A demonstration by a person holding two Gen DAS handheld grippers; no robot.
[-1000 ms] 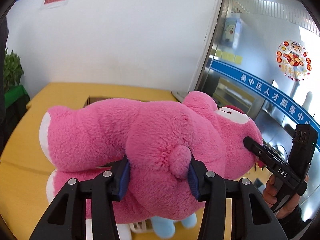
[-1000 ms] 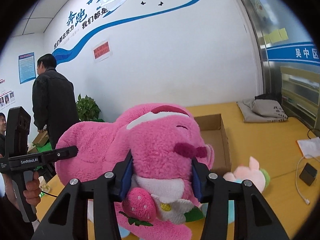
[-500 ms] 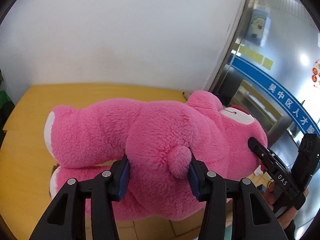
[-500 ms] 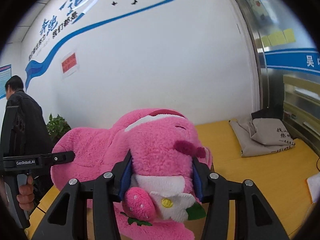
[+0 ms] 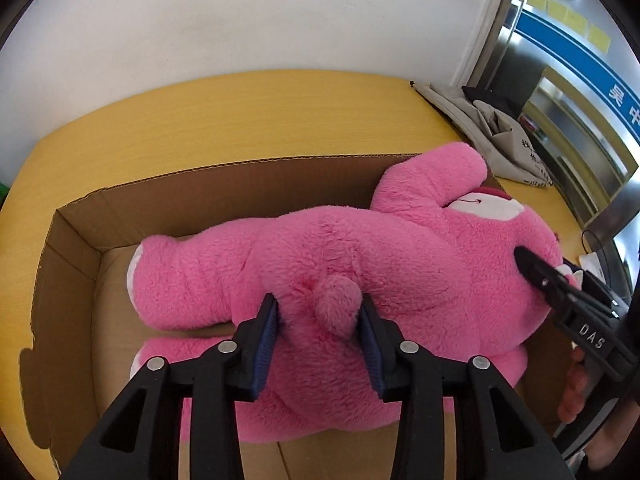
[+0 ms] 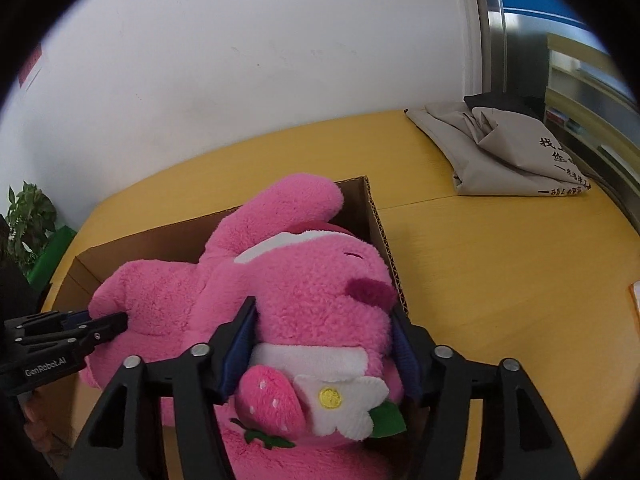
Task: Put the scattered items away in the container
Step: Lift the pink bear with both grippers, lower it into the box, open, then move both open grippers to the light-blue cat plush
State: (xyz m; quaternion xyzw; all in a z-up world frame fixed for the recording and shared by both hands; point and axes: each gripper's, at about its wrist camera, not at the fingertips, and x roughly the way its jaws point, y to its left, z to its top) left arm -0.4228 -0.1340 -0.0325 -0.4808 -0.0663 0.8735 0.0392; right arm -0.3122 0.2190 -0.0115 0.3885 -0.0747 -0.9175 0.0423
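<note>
Big pink plush bear lowered into the open brown cardboard box

We had the pink plush bear (image 5: 400,264) lying inside the cardboard box (image 5: 72,248) on the yellow wooden counter (image 6: 480,264); our left gripper (image 5: 318,334) pinched its rump, while our right gripper (image 6: 324,350) had just been opening, fingers (image 6: 236,348) wide about its head.

Left gripper (image 5: 320,320) stays clamped, while the right gripper (image 6: 324,344) has just been opening.
</note>
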